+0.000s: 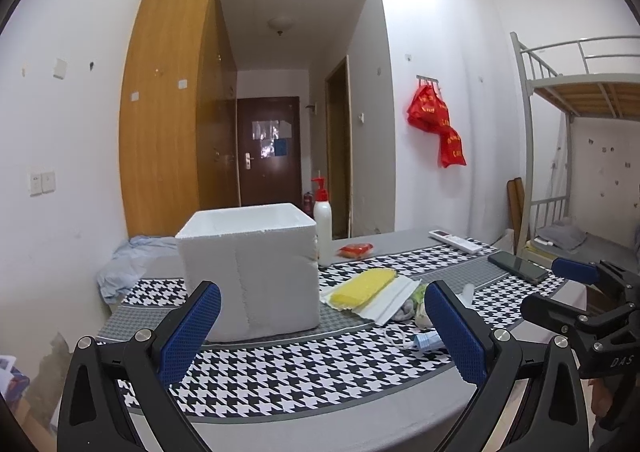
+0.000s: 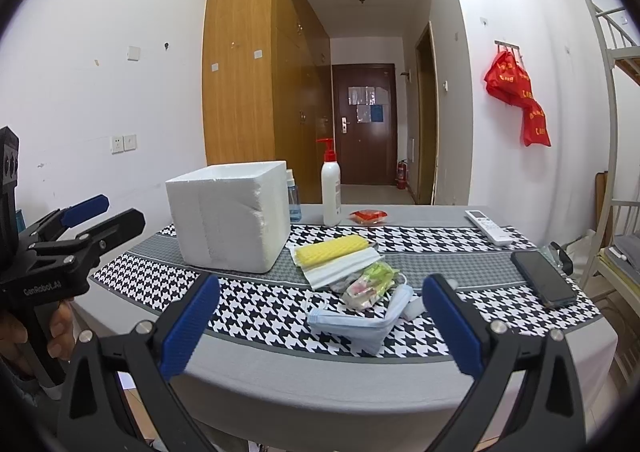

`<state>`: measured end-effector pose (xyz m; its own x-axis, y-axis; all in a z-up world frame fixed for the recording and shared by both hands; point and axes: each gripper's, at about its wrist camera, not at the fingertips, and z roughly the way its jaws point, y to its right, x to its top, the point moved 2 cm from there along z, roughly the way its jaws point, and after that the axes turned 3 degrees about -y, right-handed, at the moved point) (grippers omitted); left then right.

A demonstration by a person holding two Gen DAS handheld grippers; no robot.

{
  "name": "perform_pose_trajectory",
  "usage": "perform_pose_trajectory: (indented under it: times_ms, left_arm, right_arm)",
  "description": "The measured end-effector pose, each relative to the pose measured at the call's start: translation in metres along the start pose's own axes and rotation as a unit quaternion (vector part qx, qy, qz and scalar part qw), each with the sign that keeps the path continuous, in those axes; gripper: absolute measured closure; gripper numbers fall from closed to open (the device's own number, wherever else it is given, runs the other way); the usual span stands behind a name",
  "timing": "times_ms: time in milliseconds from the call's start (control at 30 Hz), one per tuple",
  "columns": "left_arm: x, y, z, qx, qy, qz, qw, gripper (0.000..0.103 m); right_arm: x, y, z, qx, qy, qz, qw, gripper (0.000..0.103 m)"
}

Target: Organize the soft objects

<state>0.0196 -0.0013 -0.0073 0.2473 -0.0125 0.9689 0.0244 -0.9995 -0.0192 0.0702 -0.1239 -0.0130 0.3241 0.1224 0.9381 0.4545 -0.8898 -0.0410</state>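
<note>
A white foam box [image 1: 250, 272] [image 2: 230, 217] stands open-topped on the houndstooth tablecloth. To its right lie a yellow sponge [image 1: 366, 286] [image 2: 334, 250] on a white face mask [image 1: 394, 298] [image 2: 340, 268], a crumpled colourful wrapper [image 2: 370, 284] and a blue face mask [image 2: 360, 322]. My left gripper [image 1: 320, 328] is open and empty, held over the table's front edge before the box. My right gripper [image 2: 320, 326] is open and empty, just short of the blue mask. Each gripper shows at the edge of the other's view.
A white pump bottle [image 2: 331, 187] and a small blue spray bottle [image 2: 294, 197] stand behind the box. A red packet [image 2: 368, 216], a white remote [image 2: 488, 227] and a black phone [image 2: 543, 278] lie to the right. A blue cloth [image 1: 128, 264] lies at the table's left end.
</note>
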Motion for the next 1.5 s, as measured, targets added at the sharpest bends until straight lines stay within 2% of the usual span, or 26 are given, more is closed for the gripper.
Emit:
perform_pose_trajectory:
  times_ms: [500,1100,1500]
  left_arm:
    - [0.0,0.002,-0.001,0.004,0.0,0.003,1.0,0.001]
    - [-0.001,0.005,0.0,-0.01,-0.008,0.003,0.9999,0.001]
    - [-0.009,0.013,0.028,-0.038,-0.042,0.009,0.9984,0.001]
  right_arm:
    - [0.0,0.0,0.002,0.003,-0.001,0.0,1.0,0.001]
    - [-0.001,0.0,0.005,0.001,-0.007,0.001,1.0,0.001]
    - [-0.008,0.021,0.023,-0.015,-0.031,0.017,0.999,0.001]
